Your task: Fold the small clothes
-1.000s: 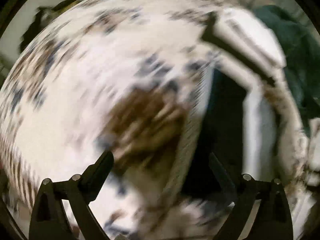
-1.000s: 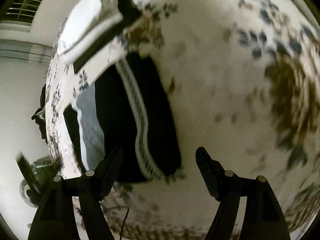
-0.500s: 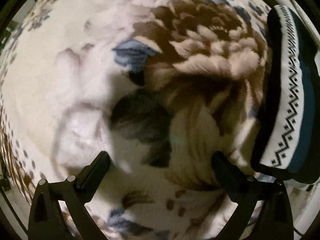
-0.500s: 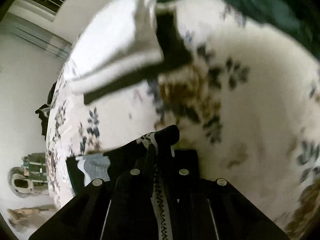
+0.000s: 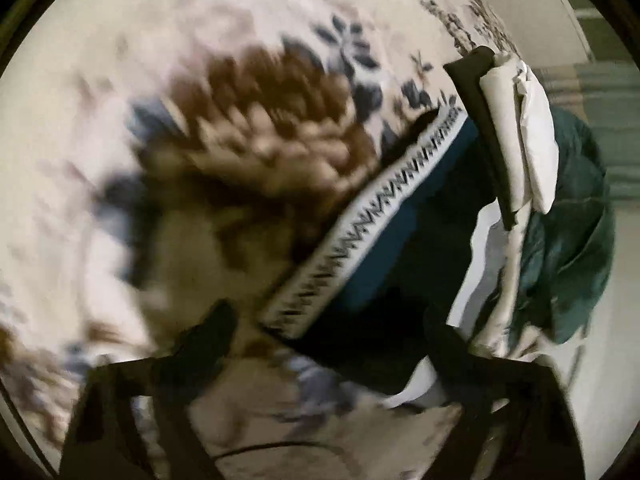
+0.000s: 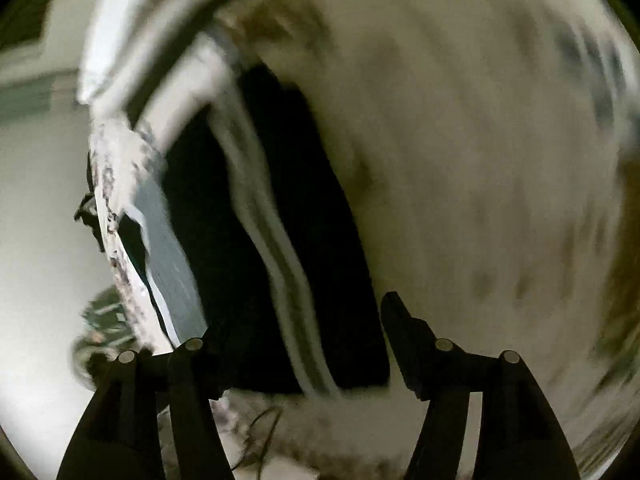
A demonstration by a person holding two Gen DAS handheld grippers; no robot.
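Observation:
A small dark garment (image 5: 404,248) with a white zigzag band and a teal panel lies on the floral blanket (image 5: 224,128). My left gripper (image 5: 332,332) is open and empty, just above the garment's near end. In the right wrist view the same garment (image 6: 272,216) lies flat, black with a pale stripe. My right gripper (image 6: 300,320) is open and empty, its fingers either side of the garment's near edge. Both views are blurred.
A stack of folded white and black clothes (image 5: 516,132) lies beyond the garment, also in the right wrist view (image 6: 132,40). A dark green cloth (image 5: 572,232) lies at the right. The blanket's edge (image 6: 116,232) drops off at the left. A thin cable (image 6: 260,432) lies near me.
My right gripper was shut on the dark garment half a second ago; now it is open and pulled back. My left gripper has swung right, over the garment.

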